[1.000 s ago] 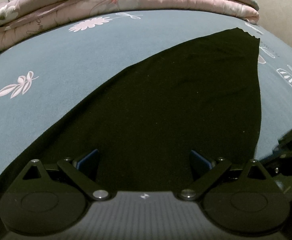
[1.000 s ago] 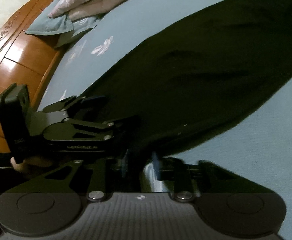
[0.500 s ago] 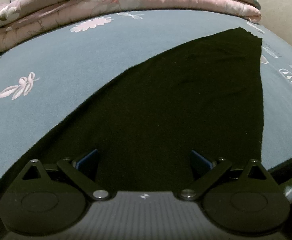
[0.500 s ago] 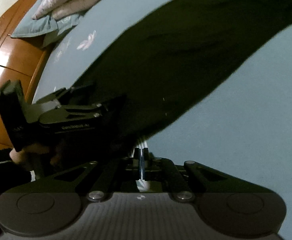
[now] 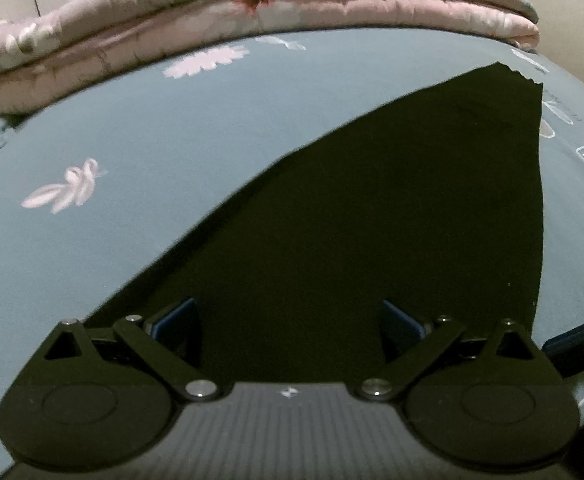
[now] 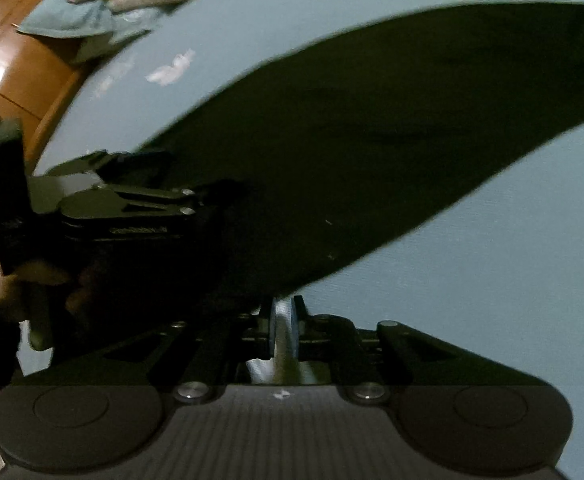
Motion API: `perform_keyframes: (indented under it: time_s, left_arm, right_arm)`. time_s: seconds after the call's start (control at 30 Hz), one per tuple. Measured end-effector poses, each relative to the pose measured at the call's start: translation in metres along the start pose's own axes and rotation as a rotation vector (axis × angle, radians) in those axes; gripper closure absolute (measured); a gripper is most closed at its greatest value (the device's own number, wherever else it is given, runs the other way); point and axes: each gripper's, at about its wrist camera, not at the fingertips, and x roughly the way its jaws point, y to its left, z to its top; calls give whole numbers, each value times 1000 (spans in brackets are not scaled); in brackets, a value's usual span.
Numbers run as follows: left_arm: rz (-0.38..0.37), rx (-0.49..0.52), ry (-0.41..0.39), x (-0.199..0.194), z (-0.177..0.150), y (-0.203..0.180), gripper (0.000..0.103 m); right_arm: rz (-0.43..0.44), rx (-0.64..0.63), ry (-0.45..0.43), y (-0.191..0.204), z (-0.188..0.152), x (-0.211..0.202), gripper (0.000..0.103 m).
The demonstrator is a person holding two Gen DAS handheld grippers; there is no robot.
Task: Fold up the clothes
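A blue flowered bed [image 5: 140,184] carries a flat black garment [image 5: 372,240] and a folded pink quilt [image 5: 252,4] at its far edge.

Right gripper [image 6: 283,330] fingers parting, off black garment [image 6: 372,140].

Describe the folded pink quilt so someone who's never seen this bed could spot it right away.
Start with the bed's blue-grey sheet, printed with scattered pale flowers. Follow it to the far edge, beyond the black garment spread flat in the middle. There lies the pink quilt, a long padded roll folded in layers; it is the only thick, puffy, pink thing, while everything near it lies flat.
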Motion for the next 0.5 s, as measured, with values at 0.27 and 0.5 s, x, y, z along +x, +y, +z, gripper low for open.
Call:
perform_keyframes:
  time_s: [0.27, 0.5]
  left_arm:
    - [10, -4, 45, 4, -9, 4, 4]
    - [11, -59, 13, -5, -7, 14, 5]
  right_arm:
    - [-2, -103, 70, 29, -7, 32, 95]
    - [-47, -68, 99, 12, -16, -4, 82]
